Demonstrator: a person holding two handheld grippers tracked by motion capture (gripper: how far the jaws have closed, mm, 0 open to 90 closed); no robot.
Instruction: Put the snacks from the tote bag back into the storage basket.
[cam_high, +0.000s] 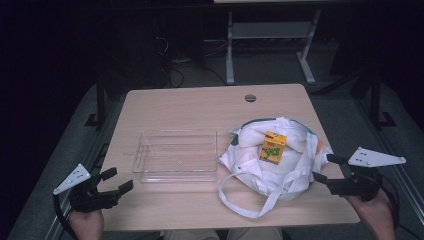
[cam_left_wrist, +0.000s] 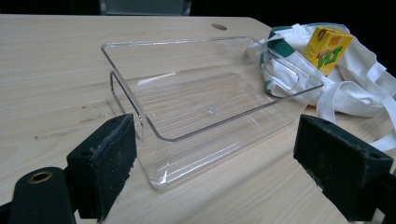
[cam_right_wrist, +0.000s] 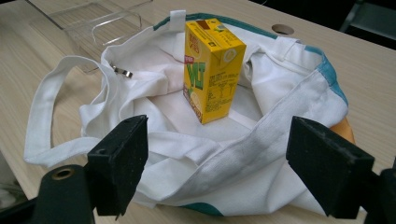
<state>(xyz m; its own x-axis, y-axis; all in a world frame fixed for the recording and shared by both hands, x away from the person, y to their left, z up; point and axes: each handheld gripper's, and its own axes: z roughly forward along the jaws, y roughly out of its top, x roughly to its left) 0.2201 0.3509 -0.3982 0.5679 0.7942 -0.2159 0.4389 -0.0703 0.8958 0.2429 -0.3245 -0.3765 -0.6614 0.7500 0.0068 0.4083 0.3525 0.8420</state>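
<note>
The left gripper (cam_high: 116, 182) sits at the near left corner of the wooden table (cam_high: 170, 100), jaws spread wide and holding nothing. Directly ahead of its jaws lies a clear plastic tray (cam_left_wrist: 205, 105), empty, close to the pads but apart from them. Beyond the tray, to its right, a white cloth bag (cam_high: 280, 165) lies crumpled, with a yellow drink carton (cam_right_wrist: 210, 65) standing upright in its opening. The right gripper (cam_high: 327, 169) rests just beside the bag's right edge, jaws also spread wide and empty; the carton stands ahead between them, well clear of both pads
</note>
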